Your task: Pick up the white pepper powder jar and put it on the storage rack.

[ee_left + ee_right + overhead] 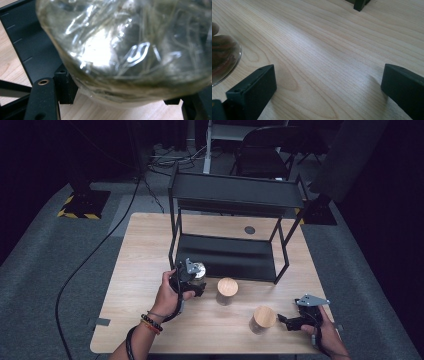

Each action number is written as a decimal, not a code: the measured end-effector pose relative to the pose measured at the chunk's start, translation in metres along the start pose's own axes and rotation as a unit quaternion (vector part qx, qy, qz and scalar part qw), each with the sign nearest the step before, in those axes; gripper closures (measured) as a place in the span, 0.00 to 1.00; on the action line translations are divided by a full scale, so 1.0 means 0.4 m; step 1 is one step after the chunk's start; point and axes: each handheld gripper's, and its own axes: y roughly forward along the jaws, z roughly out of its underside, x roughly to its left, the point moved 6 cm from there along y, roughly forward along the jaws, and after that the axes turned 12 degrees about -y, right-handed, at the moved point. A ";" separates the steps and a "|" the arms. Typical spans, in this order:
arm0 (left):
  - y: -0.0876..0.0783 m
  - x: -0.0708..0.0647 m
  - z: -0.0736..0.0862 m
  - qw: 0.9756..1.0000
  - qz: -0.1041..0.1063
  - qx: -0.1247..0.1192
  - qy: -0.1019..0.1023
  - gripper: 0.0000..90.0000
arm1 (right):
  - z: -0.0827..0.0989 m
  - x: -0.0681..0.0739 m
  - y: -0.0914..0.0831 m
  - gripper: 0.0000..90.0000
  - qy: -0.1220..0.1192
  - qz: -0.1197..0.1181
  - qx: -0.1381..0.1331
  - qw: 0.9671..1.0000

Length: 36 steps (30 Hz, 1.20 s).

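Glass jar [130, 52] takes most of the left gripper view, grasped by the left hand-held gripper [192, 279] at the centre of the high view, beside the black shelf [225, 255]. Lower right, the right hand-held gripper [295, 320] stands released above the bench [324, 50], near a wooden-lidded jar [263, 317].

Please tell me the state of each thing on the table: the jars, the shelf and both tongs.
Left tongs: shut on the glass jar, at the shelf's front edge.
Glass jar: held, tilted, clear, no wooden lid visible.
Middle jar: upright on the table, wooden lid on.
Right jar: upright, wooden lid on.
Right tongs: open, holding nothing, low over the table.
Black shelf: upright, both levels bare.
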 end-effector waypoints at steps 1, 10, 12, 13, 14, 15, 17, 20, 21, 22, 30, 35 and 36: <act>0.003 0.002 -0.004 1.000 -0.001 0.000 -0.001 0.33 | 0.000 0.000 0.000 0.00 0.000 0.000 0.000 1.000; 0.015 0.017 -0.043 1.000 -0.006 -0.002 -0.011 0.33 | 0.000 0.000 0.000 0.00 0.000 0.000 0.000 1.000; 0.019 0.018 -0.051 1.000 -0.008 -0.002 -0.013 0.33 | 0.000 0.000 0.000 0.00 0.000 0.000 0.000 1.000; 0.021 0.018 -0.056 1.000 -0.008 -0.002 -0.013 0.33 | 0.000 0.000 0.000 0.00 0.000 0.000 0.000 1.000; 0.024 0.018 -0.060 1.000 -0.009 -0.002 -0.014 0.33 | 0.000 0.000 0.000 0.00 0.000 0.000 0.000 1.000; 0.027 0.018 -0.063 1.000 -0.012 -0.002 -0.014 0.33 | 0.000 0.000 0.000 0.00 0.000 0.000 0.000 1.000; 0.033 0.017 -0.070 1.000 -0.009 0.001 -0.014 0.33 | 0.000 0.000 0.000 0.00 0.000 0.000 0.000 1.000; 0.045 0.017 -0.081 1.000 -0.018 0.005 -0.011 0.33 | 0.000 0.000 0.000 0.00 0.000 0.000 0.000 1.000; 0.048 0.017 -0.084 1.000 -0.018 0.005 -0.012 0.33 | 0.000 0.000 0.000 0.00 0.000 0.000 0.000 1.000; 0.053 0.017 -0.093 1.000 -0.020 0.004 -0.012 0.33 | 0.000 0.000 0.000 0.00 0.000 0.000 0.000 1.000; 0.068 0.015 -0.122 1.000 -0.023 0.004 -0.009 0.33 | 0.000 0.000 0.000 0.00 0.000 0.000 0.000 1.000; 0.080 0.015 -0.135 1.000 -0.026 0.007 -0.013 0.33 | 0.000 0.000 0.000 0.00 -0.001 -0.001 0.000 1.000; 0.084 0.015 -0.138 1.000 -0.027 0.008 -0.013 0.33 | 0.000 0.000 0.000 0.00 -0.001 -0.001 0.000 1.000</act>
